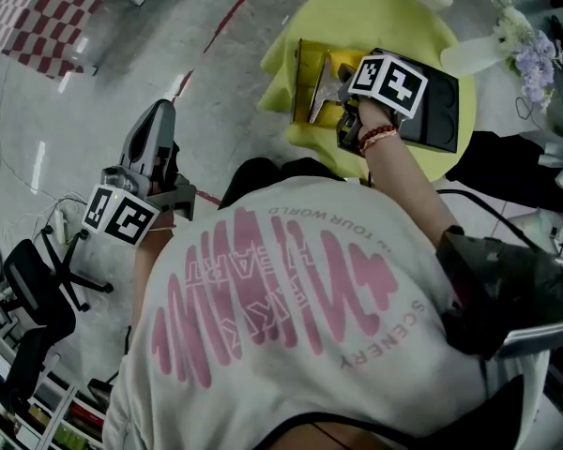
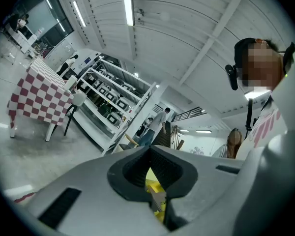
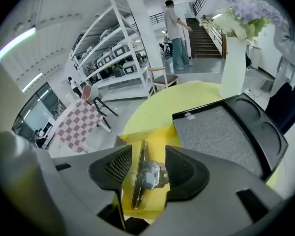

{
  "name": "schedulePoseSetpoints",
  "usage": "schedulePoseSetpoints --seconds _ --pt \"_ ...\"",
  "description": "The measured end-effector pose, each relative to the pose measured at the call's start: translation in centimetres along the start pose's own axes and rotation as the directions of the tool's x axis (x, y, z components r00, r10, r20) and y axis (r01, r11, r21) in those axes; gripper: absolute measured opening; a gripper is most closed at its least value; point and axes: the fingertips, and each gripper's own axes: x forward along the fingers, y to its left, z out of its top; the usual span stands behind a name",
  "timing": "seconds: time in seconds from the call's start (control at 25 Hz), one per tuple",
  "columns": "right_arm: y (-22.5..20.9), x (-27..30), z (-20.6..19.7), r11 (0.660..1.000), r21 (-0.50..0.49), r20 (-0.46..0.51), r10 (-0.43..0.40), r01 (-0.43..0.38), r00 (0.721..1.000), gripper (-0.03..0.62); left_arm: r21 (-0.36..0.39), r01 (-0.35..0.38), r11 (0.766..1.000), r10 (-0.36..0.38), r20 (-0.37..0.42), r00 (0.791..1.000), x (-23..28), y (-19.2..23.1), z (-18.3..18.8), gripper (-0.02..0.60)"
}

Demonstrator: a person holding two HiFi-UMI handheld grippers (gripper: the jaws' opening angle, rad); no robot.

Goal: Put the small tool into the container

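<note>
A small metal tool (image 3: 150,176) lies inside the yellow container (image 3: 155,139) on the round yellow table (image 3: 187,100). My right gripper (image 3: 149,154) hangs over the container with its jaws open, one on each side of the tool, and the pads do not press on it. In the head view the right gripper (image 1: 342,115) is at the container (image 1: 310,68), where the tool (image 1: 333,87) shows as a grey piece. My left gripper (image 1: 158,120) is held off to the left over the floor, away from the table. Its tips (image 2: 150,150) meet, with nothing between them.
A black tray with a grey mat (image 3: 221,129) lies right of the container, also in the head view (image 1: 441,111). A white vase of flowers (image 3: 233,68) stands behind it. A checkered table (image 1: 42,12) and an office chair (image 1: 38,289) are on the floor at left.
</note>
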Motion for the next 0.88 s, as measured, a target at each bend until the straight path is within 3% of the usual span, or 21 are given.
schedulePoseSetpoints --seconds 0.12,0.24,0.36,0.48,0.64,0.8,0.88 --pt "-0.9 -1.9 2.0 1.0 0.016 0.091 0.02 -0.022 0.996 0.159 0.01 0.028 1.0 -0.028 -0.012 1.0 1.1 -1.1 -0.4 0.007" --pt "-1.6 -4.0 4.0 0.998 0.024 0.185 0.06 -0.066 0.981 0.146 0.017 0.051 0.999 -0.051 -0.022 0.998 2.1 -2.3 -0.7 0.008" --pt "-2.0 -6.2 5.7 0.991 0.031 0.263 0.117 -0.129 0.958 0.052 0.022 0.072 0.997 -0.071 -0.032 0.997 3.0 -3.8 -1.1 0.008" --pt "-2.5 -8.4 6.9 0.979 0.021 0.331 0.182 -0.2 0.926 0.014 0.032 0.089 0.996 -0.088 -0.042 0.995 3.8 -5.4 -1.6 0.007" --pt "-3.1 -11.6 8.0 0.952 -0.049 0.412 0.294 -0.301 0.863 0.006 0.04 0.103 0.994 -0.101 -0.052 0.994 4.3 -8.1 -2.8 0.008" --pt "-4.1 -15.5 8.3 0.9 -0.144 0.49 0.426 -0.411 0.761 0.006 0.044 0.105 0.994 -0.103 -0.053 0.993 4.3 -11.2 -4.6 0.007" --pt "-5.1 -17.2 8.0 0.883 -0.199 0.509 0.464 -0.425 0.725 0.006 0.041 0.102 0.994 -0.1 -0.051 0.994 4.1 -12.8 -5.7 0.008"
